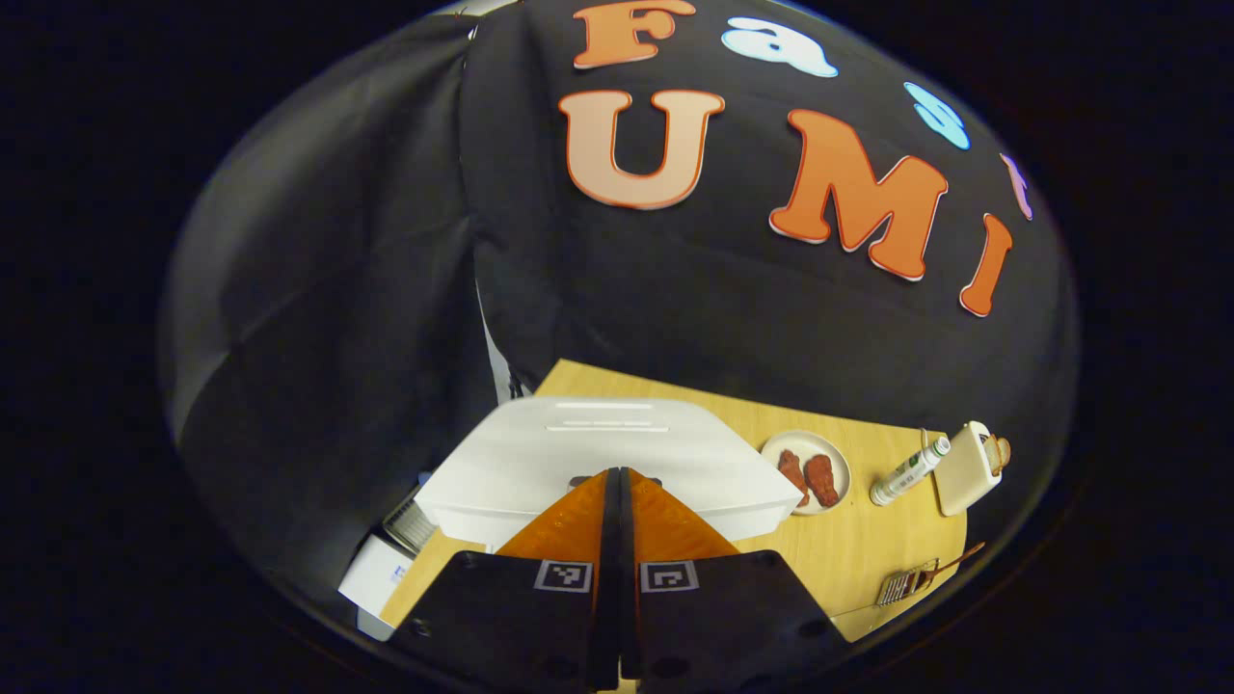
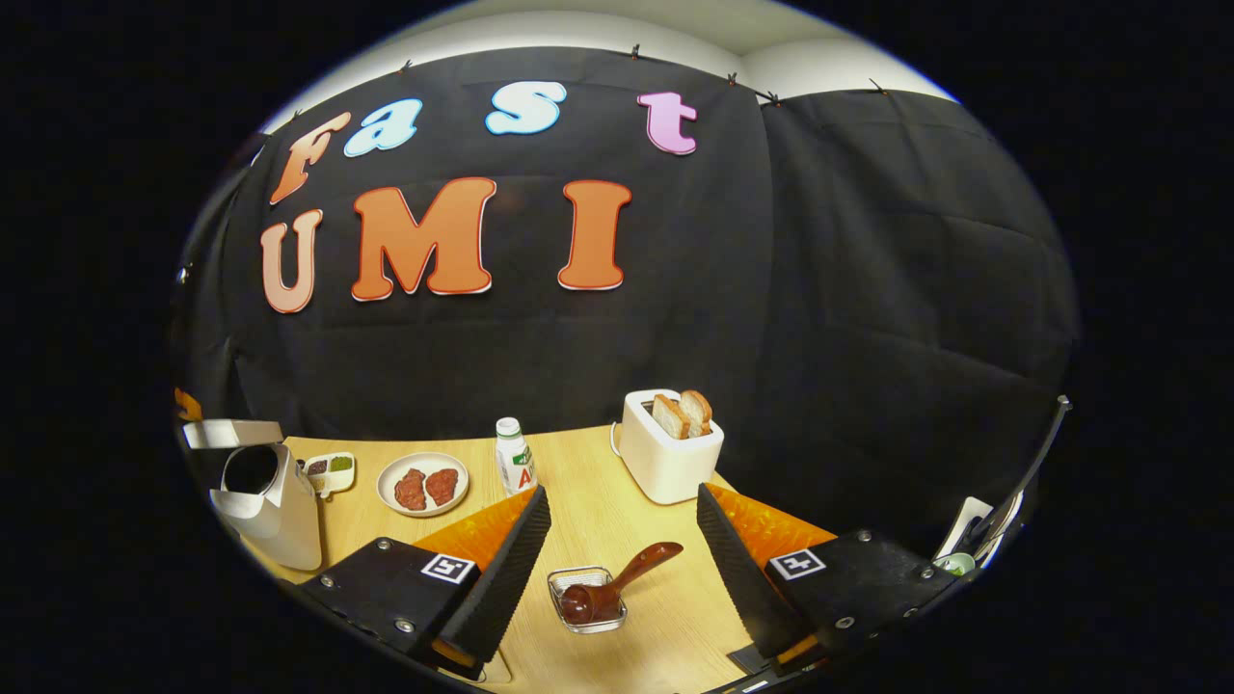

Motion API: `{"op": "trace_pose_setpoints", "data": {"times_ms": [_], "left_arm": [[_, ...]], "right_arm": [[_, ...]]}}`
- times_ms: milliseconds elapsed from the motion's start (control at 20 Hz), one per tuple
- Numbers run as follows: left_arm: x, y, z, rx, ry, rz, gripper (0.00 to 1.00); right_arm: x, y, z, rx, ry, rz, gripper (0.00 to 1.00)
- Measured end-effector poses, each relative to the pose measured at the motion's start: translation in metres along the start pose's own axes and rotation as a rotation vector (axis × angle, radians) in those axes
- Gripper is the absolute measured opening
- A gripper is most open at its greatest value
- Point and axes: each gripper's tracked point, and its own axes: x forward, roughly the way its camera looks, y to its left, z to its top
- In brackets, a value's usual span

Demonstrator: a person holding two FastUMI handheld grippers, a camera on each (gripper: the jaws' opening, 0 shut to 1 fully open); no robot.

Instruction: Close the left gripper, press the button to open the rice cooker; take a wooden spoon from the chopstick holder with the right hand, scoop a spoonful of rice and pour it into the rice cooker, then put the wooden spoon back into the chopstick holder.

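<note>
On the cooker [image 1: 617, 453], your left gripper [image 1: 617, 482] has its fingers fully together, holding nothing, tips at the lid's button. The right gripper view seems to show the lid [image 2: 231, 434] raised, so pressing looks done. Your right gripper [image 2: 622, 540] is spread wide and empty above the spoon [image 2: 617, 583] in its holder [image 2: 586, 600]. Next, descend and pinch the handle.

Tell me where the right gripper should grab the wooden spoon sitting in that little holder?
Grab the handle. The wooden spoon lies bowl-down in the chopstick holder, and its handle sticks out up and to the right, free of the rim. The right gripper is open just above, so coming down from above with a finger either side of the handle probably works best.
</note>
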Motion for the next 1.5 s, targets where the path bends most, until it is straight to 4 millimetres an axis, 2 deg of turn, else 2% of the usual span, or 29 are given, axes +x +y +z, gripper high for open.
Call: {"op": "trace_pose_setpoints", "data": {"times_ms": [100,250,450,550,650,750,800,900,1000,1200,1300,1400,1450,1500], "left_arm": [[-0.021,-0.006,0.009,0.0,-0.052,0.004,0.05],[-0.039,-0.013,0.021,-0.009,-0.127,-0.004,0.05],[-0.073,-0.008,0.042,0.009,-0.281,0.05,0.05],[-0.089,-0.01,0.045,-0.003,-0.319,0.052,0.05],[-0.104,-0.013,0.041,-0.006,-0.332,0.043,0.16],[-0.121,-0.019,0.042,0.001,-0.361,0.033,0.31],[-0.129,-0.021,0.042,0.014,-0.381,0.036,0.42],[-0.14,-0.019,0.043,0.054,-0.415,0.065,0.48],[-0.153,-0.019,0.04,0.088,-0.432,0.095,0.62],[-0.168,-0.022,0.036,0.092,-0.444,0.09,0.65],[-0.173,-0.021,0.032,0.091,-0.441,0.092,0.61],[-0.177,-0.02,0.029,0.089,-0.435,0.092,0.61],[-0.178,-0.018,0.028,0.09,-0.433,0.096,0.65],[-0.18,-0.017,0.027,0.089,-0.432,0.1,0.61]], "right_arm": [[0.01,-0.002,-0.017,0.003,0.04,0.016,0.95],[0.026,-0.005,-0.039,0.012,0.099,0.042,0.95],[0.05,-0.012,-0.067,0.023,0.175,0.058,0.95],[0.061,-0.014,-0.082,0.031,0.213,0.069,0.93],[0.069,-0.015,-0.096,0.044,0.259,0.083,0.91],[0.079,-0.018,-0.109,0.068,0.293,0.1,0.88],[0.083,-0.016,-0.115,0.082,0.307,0.111,0.86],[0.091,-0.01,-0.124,0.121,0.342,0.13,0.81],[0.095,-0.005,-0.132,0.174,0.365,0.152,0.77],[0.109,-0.002,-0.152,0.214,0.409,0.162,0.7],[0.115,0.004,-0.154,0.218,0.41,0.175,0.67],[0.123,0.007,-0.153,0.218,0.409,0.184,0.66],[0.127,0.011,-0.152,0.225,0.411,0.196,0.66],[0.132,0.011,-0.152,0.235,0.412,0.196,0.66]]}}
